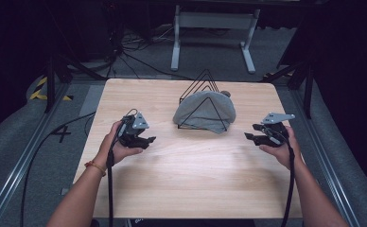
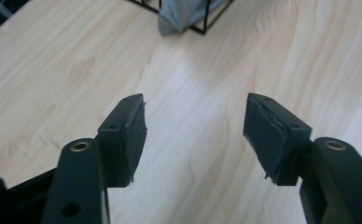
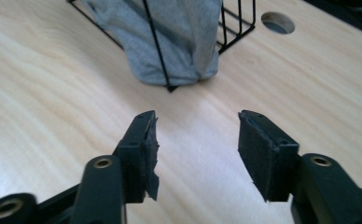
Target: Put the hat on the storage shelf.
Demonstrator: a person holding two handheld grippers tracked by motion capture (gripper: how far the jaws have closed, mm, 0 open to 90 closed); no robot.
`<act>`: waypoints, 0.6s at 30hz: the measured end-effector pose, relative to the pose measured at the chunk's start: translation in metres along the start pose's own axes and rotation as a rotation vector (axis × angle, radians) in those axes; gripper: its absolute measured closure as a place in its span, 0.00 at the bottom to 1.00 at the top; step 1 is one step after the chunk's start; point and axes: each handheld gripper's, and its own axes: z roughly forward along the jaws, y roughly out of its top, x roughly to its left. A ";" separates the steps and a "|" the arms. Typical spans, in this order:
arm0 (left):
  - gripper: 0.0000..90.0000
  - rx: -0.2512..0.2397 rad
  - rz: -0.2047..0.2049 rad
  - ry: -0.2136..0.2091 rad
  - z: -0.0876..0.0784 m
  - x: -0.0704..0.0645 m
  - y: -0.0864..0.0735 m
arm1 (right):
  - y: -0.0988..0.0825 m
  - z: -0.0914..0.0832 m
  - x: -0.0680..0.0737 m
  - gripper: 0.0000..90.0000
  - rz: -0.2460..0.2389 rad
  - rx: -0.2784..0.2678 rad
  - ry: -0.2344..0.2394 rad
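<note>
My right tongs point(image 3: 197, 149) stand with jaws apart and nothing between the pads point(image 3: 258, 151), only bare wood of the desk point(image 3: 53, 93) below. Ahead, a grey cloth point(image 3: 179, 37) hangs draped over a black wire rack point(image 3: 237, 25), its lower edge reaching the desk beside the rack's foot. Beyond the rack there seems to be a round hole point(image 3: 277, 22) in the desk.

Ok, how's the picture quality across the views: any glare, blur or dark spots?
High view: bright glare patch on the pale wooden table, surroundings nearly black. Left gripper view: grey cloth on the black wire rack soft. Right gripper view: near tongs slightly blurred, cloth sharper.
</note>
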 end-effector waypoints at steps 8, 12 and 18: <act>0.34 0.037 -0.031 -0.009 -0.013 -0.007 -0.040 | -0.034 -0.020 0.009 0.42 -0.012 0.014 -0.043; 0.30 0.031 -0.021 -0.032 -0.017 -0.016 -0.056 | -0.057 -0.027 0.013 0.39 0.019 0.017 -0.045; 0.27 0.029 -0.010 -0.094 -0.014 -0.032 -0.076 | -0.090 -0.032 0.014 0.35 0.072 0.024 -0.037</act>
